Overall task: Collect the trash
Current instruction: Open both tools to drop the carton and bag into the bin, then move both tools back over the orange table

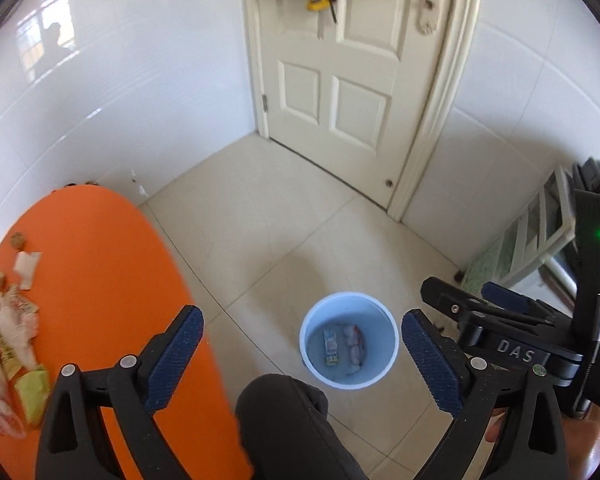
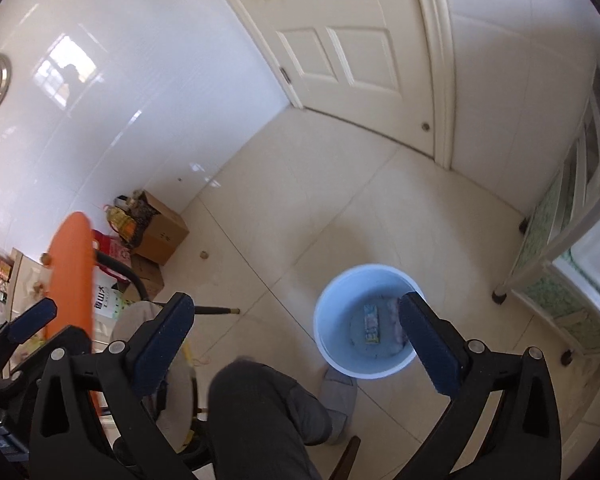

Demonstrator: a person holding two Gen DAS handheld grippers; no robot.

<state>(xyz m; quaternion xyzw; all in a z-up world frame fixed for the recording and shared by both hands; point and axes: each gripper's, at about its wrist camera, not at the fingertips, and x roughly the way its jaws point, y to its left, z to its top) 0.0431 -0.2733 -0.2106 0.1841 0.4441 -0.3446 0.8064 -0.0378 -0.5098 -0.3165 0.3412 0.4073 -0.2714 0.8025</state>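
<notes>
Both the left gripper [image 1: 302, 354] and the right gripper [image 2: 296, 334] stand wide open and hold nothing. Two wrappers [image 1: 346, 344] lie in the bucket [image 1: 392, 336], lower centre. More trash [image 1: 8, 332] waits on the orange table [image 1: 100, 280] at lower left; the next move probably needs a reach there.

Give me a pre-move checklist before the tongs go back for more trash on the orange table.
1. Left tongs open and empty: ok.
2. Right tongs open and empty: ok.
3. Round pale blue plastic bucket upright on the floor, wrappers lying inside: ok.
4. Crumpled wrappers remaining on the oval orange table: not ok, pile uncleared.
5. Dark-trousered knee away from the bucket rim: ok.
6. Trash dropped on the floor beside the bucket: cannot tell, partly hidden.
</notes>
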